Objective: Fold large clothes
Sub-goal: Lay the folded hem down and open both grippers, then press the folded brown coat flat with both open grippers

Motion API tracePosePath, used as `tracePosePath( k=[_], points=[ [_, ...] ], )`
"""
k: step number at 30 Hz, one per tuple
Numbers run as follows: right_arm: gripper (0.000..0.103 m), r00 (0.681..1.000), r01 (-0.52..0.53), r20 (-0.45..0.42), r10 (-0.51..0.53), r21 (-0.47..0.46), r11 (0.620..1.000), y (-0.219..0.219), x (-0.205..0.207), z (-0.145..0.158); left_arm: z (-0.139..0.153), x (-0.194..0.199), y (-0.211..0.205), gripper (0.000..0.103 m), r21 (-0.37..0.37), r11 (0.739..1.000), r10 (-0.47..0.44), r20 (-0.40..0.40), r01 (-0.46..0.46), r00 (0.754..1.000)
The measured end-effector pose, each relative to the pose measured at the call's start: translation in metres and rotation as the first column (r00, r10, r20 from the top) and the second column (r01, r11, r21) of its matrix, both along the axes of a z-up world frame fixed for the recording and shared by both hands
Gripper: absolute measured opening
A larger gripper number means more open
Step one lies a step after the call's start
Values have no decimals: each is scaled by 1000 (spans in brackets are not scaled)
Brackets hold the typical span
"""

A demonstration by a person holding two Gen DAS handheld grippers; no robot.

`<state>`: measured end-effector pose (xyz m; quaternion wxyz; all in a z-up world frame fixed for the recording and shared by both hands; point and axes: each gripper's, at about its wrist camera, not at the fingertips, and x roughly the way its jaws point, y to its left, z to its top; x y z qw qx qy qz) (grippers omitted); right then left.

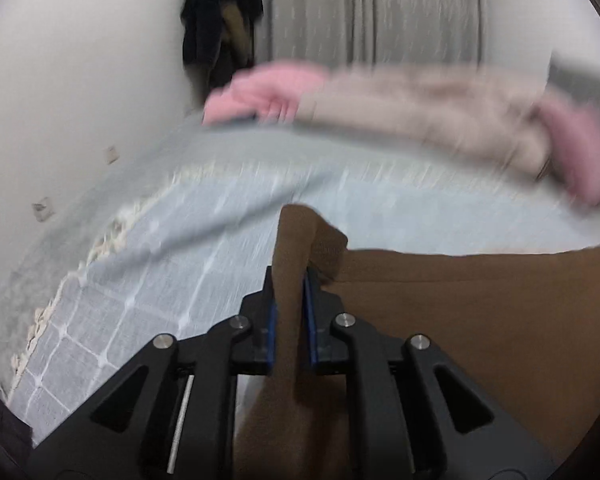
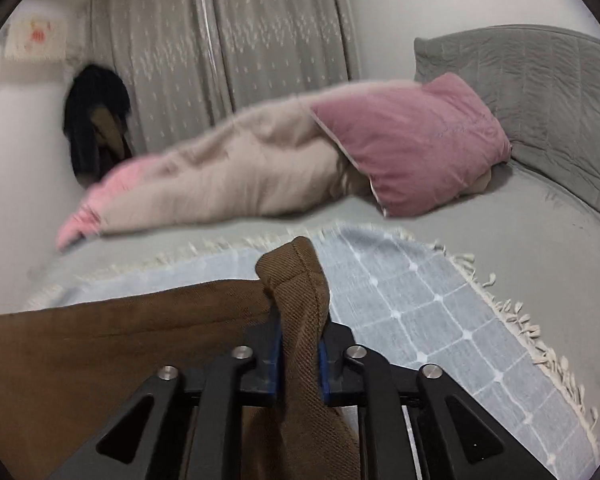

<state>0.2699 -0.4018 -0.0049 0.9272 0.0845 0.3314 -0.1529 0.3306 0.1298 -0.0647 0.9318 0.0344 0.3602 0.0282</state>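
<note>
Left claw is clamped on a bunched corner of the brown garment, above the checked throw. Right claw pinches the opposite corner over the same throw. Between them the top edge runs taut, so the long axis lies left to right across the throw. Best keep both corners level and equally tensioned, I judge, lowering together so the cloth lands flat.

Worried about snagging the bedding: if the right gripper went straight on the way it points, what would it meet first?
Probably the blue checked throw on the bed, just past the brown garment the right gripper clamps. The beige blanket lies beyond; depth is unclear.
</note>
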Motion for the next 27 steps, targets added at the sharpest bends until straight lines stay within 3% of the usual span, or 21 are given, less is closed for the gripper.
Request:
tracePosePath(
  k=[1, 2, 3, 4, 5, 7, 9, 11, 14, 15, 18, 21, 24, 27],
  points=[
    [32, 996, 5, -84, -5, -6, 1000, 0, 15, -27, -41, 23, 0, 22, 13, 1000, 16, -192, -14, 981],
    [40, 973, 33, -228, -29, 15, 999, -4, 33, -67, -49, 29, -1, 25, 14, 1000, 20, -223, -18, 975],
    [43, 959, 53, -284, -23, 98, 994, -11, 39, -92, -39, 30, -5, 29, 54, 998, 33, -177, -24, 984],
    [44, 977, 73, -210, -42, 141, 987, -20, 31, -89, -39, 35, -11, 31, 110, 994, 31, -182, -11, 983],
    [55, 975, 97, -212, -60, 167, 981, -28, 28, -86, -43, 37, -13, 32, 129, 992, 28, -199, -2, 980],
    [60, 975, 100, -214, -54, 214, 972, -37, 23, -83, -41, 38, -11, 34, 130, 992, 34, -193, -9, 981],
    [63, 974, 112, -217, -64, 218, 969, -39, 16, -75, -37, 38, -3, 54, 109, 993, 68, -197, -47, 978],
    [66, 972, 133, -219, -86, 207, 969, -37, 5, -67, -27, 34, 6, 65, 81, 993, 98, -194, -84, 976],
    [67, 983, 117, -165, -81, 223, 968, -28, -25, -45, 3, 4, 2, 70, 65, 995, 84, -129, -76, 988],
    [69, 986, 103, -151, -70, 224, 969, -24, -26, -47, 14, -5, -3, 79, 65, 996, 69, -100, -62, 993],
    [80, 995, 22, -101, -2, 203, 979, 11, -41, -19, 42, -32, -33, 87, 18, 1000, -20, -54, 21, 998],
    [84, 988, -101, -96, 119, 181, 978, 68, -54, 2, 54, -56, -70, 98, -55, 989, -139, -85, 135, 987],
    [84, 961, -219, -124, 247, 201, 955, 121, -65, 3, 47, -78, -98, 99, -96, 975, -212, -127, 201, 969],
    [84, 938, -277, -151, 311, 211, 938, 160, -80, -11, 24, -92, -109, 99, -134, 968, -234, -193, 210, 953]
  ],
)
